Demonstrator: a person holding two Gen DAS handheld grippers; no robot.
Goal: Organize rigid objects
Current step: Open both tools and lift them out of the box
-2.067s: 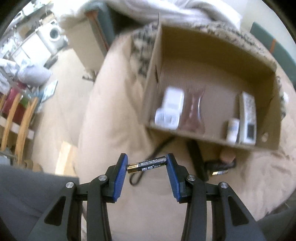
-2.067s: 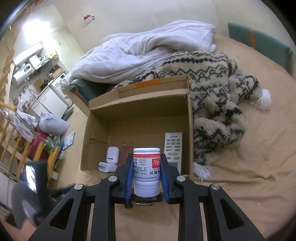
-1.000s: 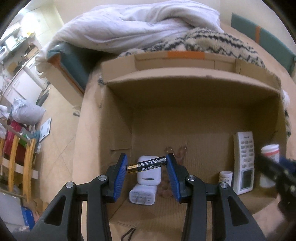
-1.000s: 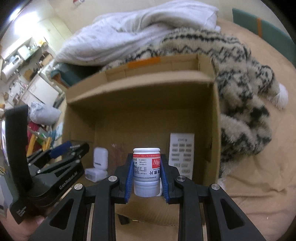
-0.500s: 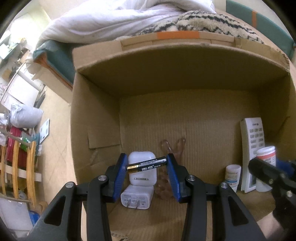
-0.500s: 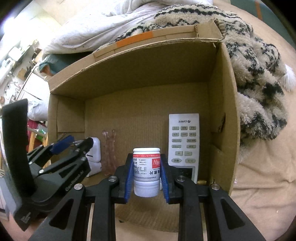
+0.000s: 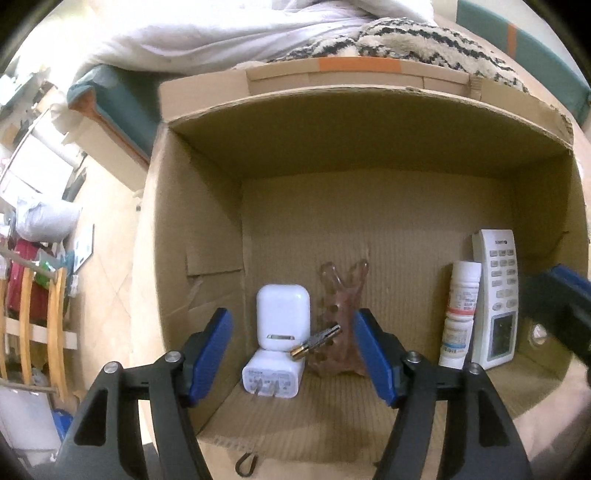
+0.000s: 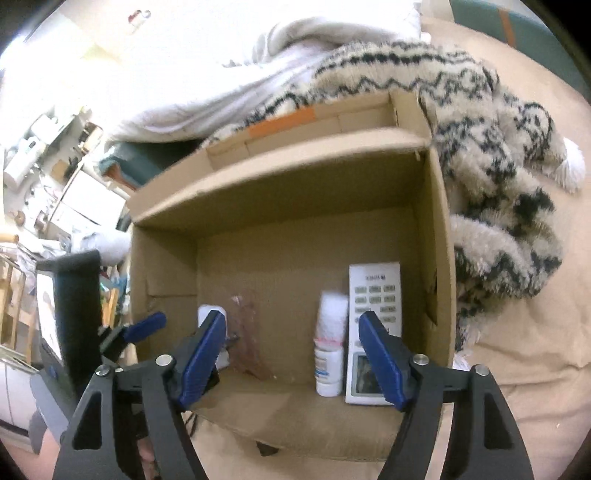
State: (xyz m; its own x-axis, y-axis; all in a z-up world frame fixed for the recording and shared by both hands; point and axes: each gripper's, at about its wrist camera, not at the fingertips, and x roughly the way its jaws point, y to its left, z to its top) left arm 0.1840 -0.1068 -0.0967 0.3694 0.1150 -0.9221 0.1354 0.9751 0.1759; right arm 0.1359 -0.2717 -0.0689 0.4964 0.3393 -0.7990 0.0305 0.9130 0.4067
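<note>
A cardboard box [image 7: 207, 206] [image 8: 288, 192] lies on the bed with its open side toward me. My left gripper [image 7: 291, 350] is open just inside the box mouth. The battery [image 7: 316, 341] lies loose between its fingers, against the white earbud case [image 7: 282, 317] and the brown clip [image 7: 341, 321]. A white charger plug [image 7: 273, 376] sits below the case. My right gripper [image 8: 291, 354] is open and empty in front of the box. Two white pill bottles [image 8: 330, 347] [image 7: 461, 314] lie end to end beside the white remote [image 8: 373, 332] [image 7: 495, 295].
A patterned fluffy blanket [image 8: 498, 166] and a white duvet [image 7: 258, 33] lie behind and to the right of the box. The tan bedsheet [image 8: 535, 387] spreads to the right. A black cable loop [image 7: 245, 461] lies below the box edge. The floor and furniture are at the left.
Both grippers have opened. The battery has dropped from the left gripper into the box. The red-labelled bottle has left the right gripper and lies by the remote.
</note>
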